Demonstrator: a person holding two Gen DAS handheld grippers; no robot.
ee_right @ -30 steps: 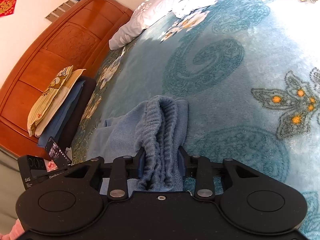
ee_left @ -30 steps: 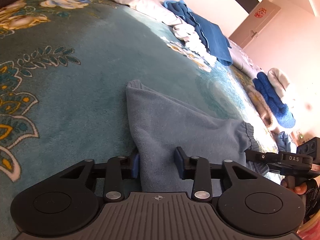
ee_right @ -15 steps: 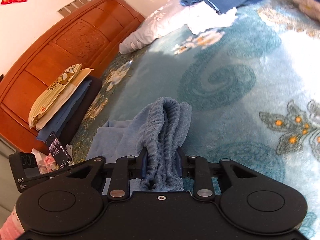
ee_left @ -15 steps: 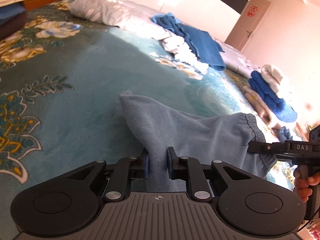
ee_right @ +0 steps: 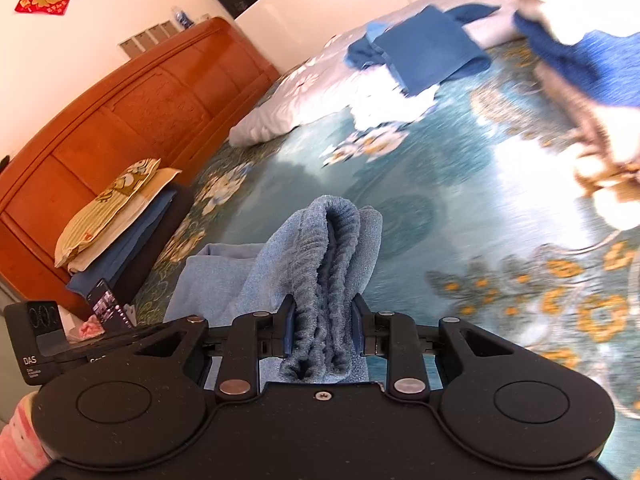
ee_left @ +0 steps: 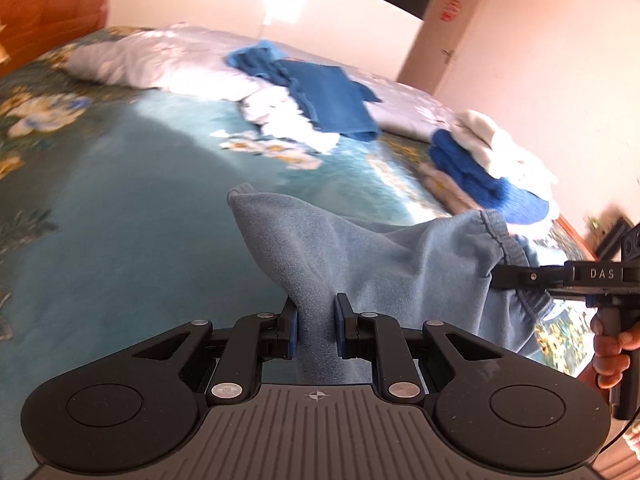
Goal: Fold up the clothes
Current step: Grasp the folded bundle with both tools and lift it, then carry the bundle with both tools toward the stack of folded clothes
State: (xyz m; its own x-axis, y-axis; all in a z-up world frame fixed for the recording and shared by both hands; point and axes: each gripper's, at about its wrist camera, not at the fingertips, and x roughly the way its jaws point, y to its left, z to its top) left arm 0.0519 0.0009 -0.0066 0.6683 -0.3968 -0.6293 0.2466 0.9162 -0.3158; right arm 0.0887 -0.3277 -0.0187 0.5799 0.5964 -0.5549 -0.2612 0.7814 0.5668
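The light blue fleece garment (ee_left: pixel 360 256) is held up above the teal floral bedspread (ee_left: pixel 120 200), stretched between the two tools. The left gripper (ee_left: pixel 316 320) is clamped on a plain edge of it, and the right gripper (ee_right: pixel 323 320) is clamped on the ribbed elastic band, bunched thick between the pads. From the left wrist view, the right tool is seen at three o'clock. For a clean fold, both corners are best kept level and taut, so the cloth can be laid flat without creases. "DAS" is read on the right tool's arm (ee_left: pixel 600 274) and on the left tool's box (ee_right: pixel 32 340); smaller print below is illegible.
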